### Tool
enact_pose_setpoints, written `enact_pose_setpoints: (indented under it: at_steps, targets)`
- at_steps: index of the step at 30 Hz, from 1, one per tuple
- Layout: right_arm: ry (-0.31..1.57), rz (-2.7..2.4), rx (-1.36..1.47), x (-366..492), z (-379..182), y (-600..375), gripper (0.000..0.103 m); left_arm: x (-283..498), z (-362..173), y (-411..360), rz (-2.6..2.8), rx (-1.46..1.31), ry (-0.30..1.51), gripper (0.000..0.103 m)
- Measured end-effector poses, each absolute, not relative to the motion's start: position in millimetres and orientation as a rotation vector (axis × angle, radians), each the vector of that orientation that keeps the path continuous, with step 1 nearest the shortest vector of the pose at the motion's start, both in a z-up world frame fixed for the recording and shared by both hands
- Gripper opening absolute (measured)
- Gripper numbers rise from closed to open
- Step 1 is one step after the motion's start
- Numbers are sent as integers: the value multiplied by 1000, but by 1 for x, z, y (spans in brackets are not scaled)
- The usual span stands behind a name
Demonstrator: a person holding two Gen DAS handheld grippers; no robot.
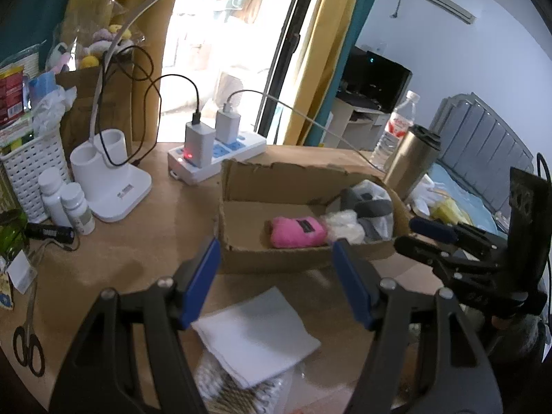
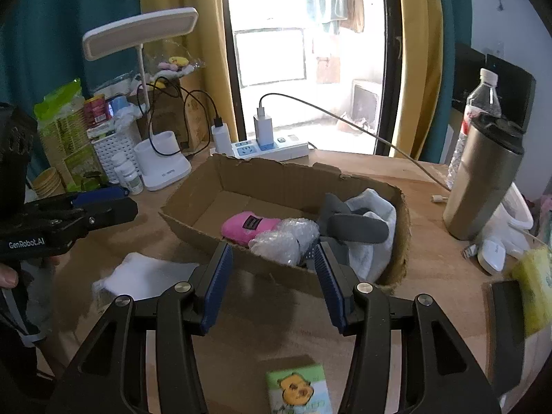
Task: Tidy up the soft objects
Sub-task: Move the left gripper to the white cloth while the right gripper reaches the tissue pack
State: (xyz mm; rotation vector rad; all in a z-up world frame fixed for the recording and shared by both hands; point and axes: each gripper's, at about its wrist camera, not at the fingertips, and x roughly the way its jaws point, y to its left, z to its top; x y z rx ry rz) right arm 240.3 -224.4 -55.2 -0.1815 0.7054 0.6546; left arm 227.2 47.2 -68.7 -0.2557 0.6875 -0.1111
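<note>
- Torn corrugated cardboard box [image 2: 214, 186] holds fuzzy pink pouch [image 2: 246, 226], bubble wrap [image 2: 286, 238].
- Left tongs [image 1: 276, 276], right tongs [image 2: 272, 276]: both released, empty.
- "GenRobot.AI" at 9 o'clock.

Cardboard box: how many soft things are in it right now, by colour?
Inside the cardboard box:
Pink: 1, plush pouch
Clear: 1, bubble wrap bundle
Grey: 1, rolled cloth
White: 1, cloth
Total: 4
</note>
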Motion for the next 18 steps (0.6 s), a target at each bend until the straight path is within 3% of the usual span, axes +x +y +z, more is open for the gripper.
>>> enact_pose_setpoints:
  at_steps: [18]
  targets:
    - [701,639,-189,193,-51,-240,53,189,-74,21,-165,-232,694,69]
